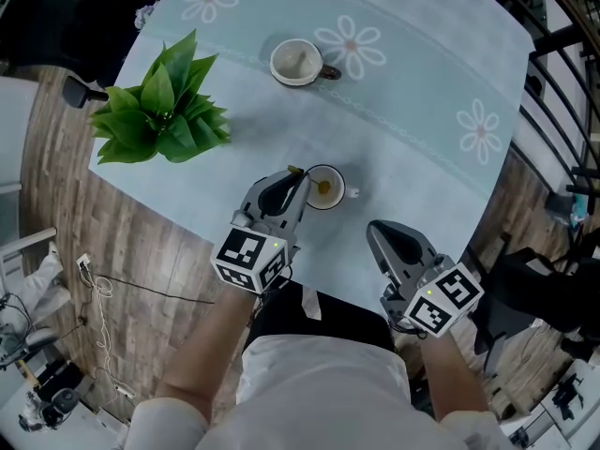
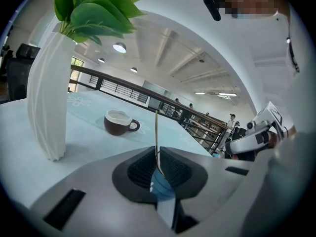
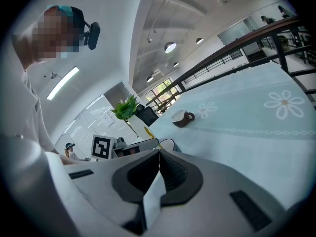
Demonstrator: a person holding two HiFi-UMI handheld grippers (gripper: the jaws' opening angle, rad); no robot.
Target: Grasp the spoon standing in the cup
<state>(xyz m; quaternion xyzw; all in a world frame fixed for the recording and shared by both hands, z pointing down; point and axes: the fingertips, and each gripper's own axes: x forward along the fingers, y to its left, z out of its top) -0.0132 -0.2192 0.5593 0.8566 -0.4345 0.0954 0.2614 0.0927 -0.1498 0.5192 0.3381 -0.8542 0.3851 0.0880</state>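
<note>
Tablecloth (image 1: pixel 422 82) centre is carrying the cup (image 1: pixel 341 184), where we're clamping left gripper (image 1: pixel 298 184) tight on the spoon (image 2: pixel 156 132) handle at cup's 9 o'clock, right gripper (image 1: pixel 378 231) idling closed & empty at 5 o'clock, next prob. needing a straight lift.

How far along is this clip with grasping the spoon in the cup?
Done: the left tongs sit at the rim of the cup and look closed on the spoon, whose thin handle rises from between the pads. In hand: that grip, at the cup. Left: little, it seems; no lift shows. The right tongs are shut on nothing, apart from the cup.
</note>
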